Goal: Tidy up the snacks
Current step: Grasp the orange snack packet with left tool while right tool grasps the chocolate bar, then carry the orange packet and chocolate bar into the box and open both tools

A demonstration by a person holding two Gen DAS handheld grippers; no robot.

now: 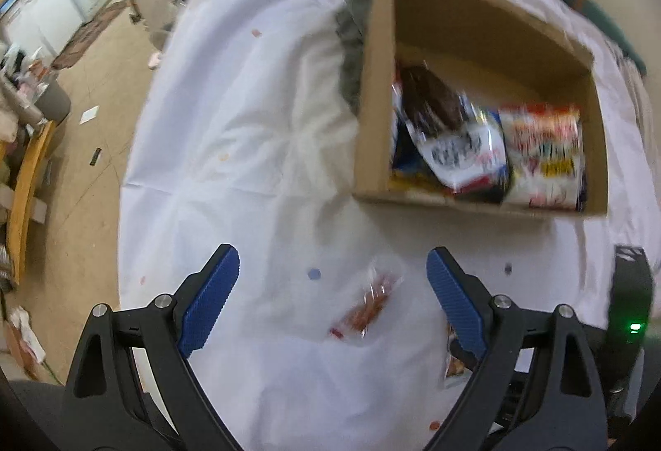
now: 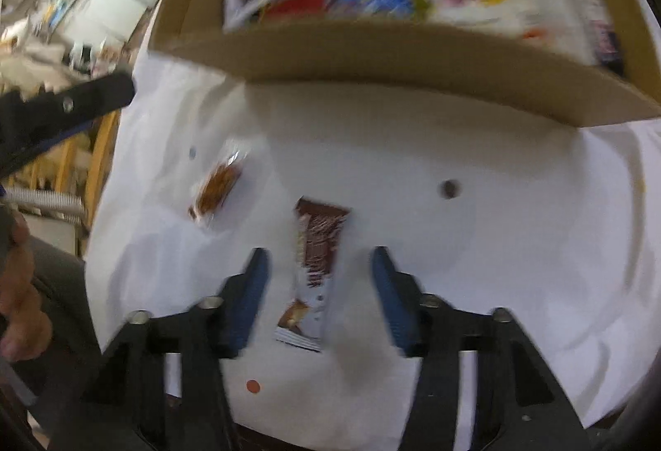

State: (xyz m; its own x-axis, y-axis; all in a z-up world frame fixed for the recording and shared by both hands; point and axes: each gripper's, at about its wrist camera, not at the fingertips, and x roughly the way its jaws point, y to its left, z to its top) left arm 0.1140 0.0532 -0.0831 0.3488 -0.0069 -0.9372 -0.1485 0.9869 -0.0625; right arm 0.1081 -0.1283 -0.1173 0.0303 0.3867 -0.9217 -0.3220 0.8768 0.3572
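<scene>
Left wrist view: your left gripper [image 1: 332, 277] points steeply down at the worktop [image 1: 248, 145], which is draped in a creased white cloth with small coloured dots. Its blue fingers [image 1: 210, 298] stand wide apart with nothing pressed between them. A small clear packet of orange-brown snacks [image 1: 367, 306] lies on the cloth between the fingers, nearer the right one, touching neither. Up beyond it sits the cardboard box [image 1: 372, 87], open at the top, with several snack bags [image 1: 495, 149] piled at its near end; the print is too blurred to read. A second wrapper [image 1: 454, 364] peeks out from behind the right finger, on the near side of the box. At the far right edge, a black housing with a green light [image 1: 634, 327] shows. Right wrist view: your right gripper [image 2: 320, 265] also tilts down toward the cloth on the near side of the cardboard box [image 2: 372, 54]. Its fingers [image 2: 248, 298] stand at a middling gap, straddling a brown-and-white chocolate bar [image 2: 314, 269] that lies flat and lengthwise between them; neither pad touches the wrapper. The clear snack packet [image 2: 217, 186] lies left of the bar, nearer the box, apart from it. Part of your left gripper [image 2: 70, 104] and a hand [image 2: 20, 286] show at the left edge.
</scene>
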